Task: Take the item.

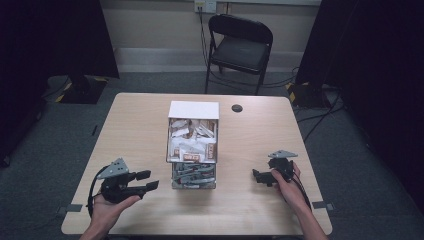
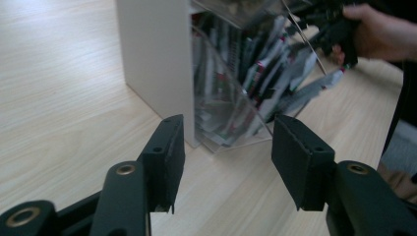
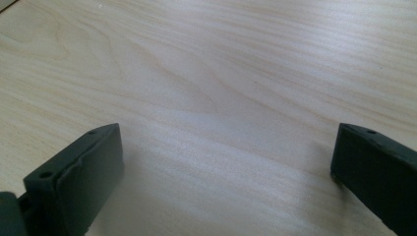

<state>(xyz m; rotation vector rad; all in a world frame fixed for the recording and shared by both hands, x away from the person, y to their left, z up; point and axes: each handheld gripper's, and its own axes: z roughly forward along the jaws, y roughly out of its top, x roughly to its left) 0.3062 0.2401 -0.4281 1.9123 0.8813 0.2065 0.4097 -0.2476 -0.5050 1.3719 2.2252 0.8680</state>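
Observation:
A tiered organiser box (image 1: 193,110) with a white top stands in the middle of the table (image 1: 135,130). Its upper tiers hold tan and white sachets (image 1: 192,140), and its clear front bin (image 1: 194,175) holds darker packets. My left gripper (image 1: 147,180) lies left of the bin, open, pointing right at it. In the left gripper view the open left gripper (image 2: 226,142) frames the box's white side wall (image 2: 152,54) and the clear bin (image 2: 236,98). My right gripper (image 1: 260,176) sits right of the box, open. In its own view the right gripper (image 3: 226,147) is over bare wood.
A black folding chair (image 1: 240,45) stands behind the table. A round black cable grommet (image 1: 237,108) sits near the far edge. Cables run over the floor at the right. The other hand with its gripper (image 2: 339,29) shows beyond the bin in the left gripper view.

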